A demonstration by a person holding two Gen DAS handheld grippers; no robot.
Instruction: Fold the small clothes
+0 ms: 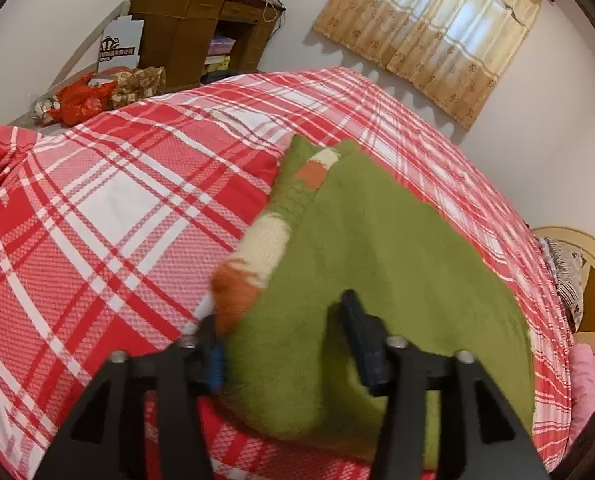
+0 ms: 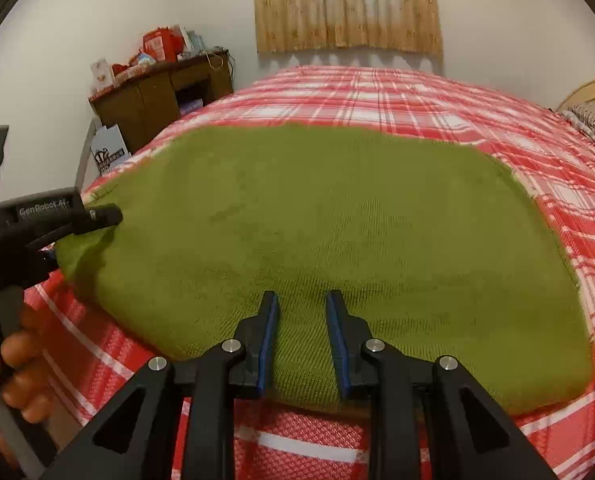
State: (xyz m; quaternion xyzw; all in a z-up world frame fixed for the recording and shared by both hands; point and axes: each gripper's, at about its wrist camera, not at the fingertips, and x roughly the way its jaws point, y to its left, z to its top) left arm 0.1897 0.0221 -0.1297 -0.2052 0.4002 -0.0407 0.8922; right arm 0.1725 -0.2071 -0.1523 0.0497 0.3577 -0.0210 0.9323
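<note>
One green sweater [image 2: 317,232] flat on plaid bedspread [image 1: 117,208], striped sleeve [image 1: 265,248], both grippers' fingers spread.

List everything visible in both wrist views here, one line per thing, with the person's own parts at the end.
green garment: one, olive green, spread flat on the bed; one edge in the left wrist view shows a sleeve banded cream and orange.
bedspread: one, red, pink and white plaid, covering the bed.
wooden desk: one, dark brown, against the far wall, piled with red boxes.
curtain: one, beige and cream, over the window.
red bag: one, on the floor beside the desk.
headboard: one, pale yellow, at the bed's right end.
left gripper: black, blue pads, straddling the garment's sleeve edge.
right gripper: black, blue pads, open above the garment's near edge.
hand: one, holding the left gripper's handle.
</note>
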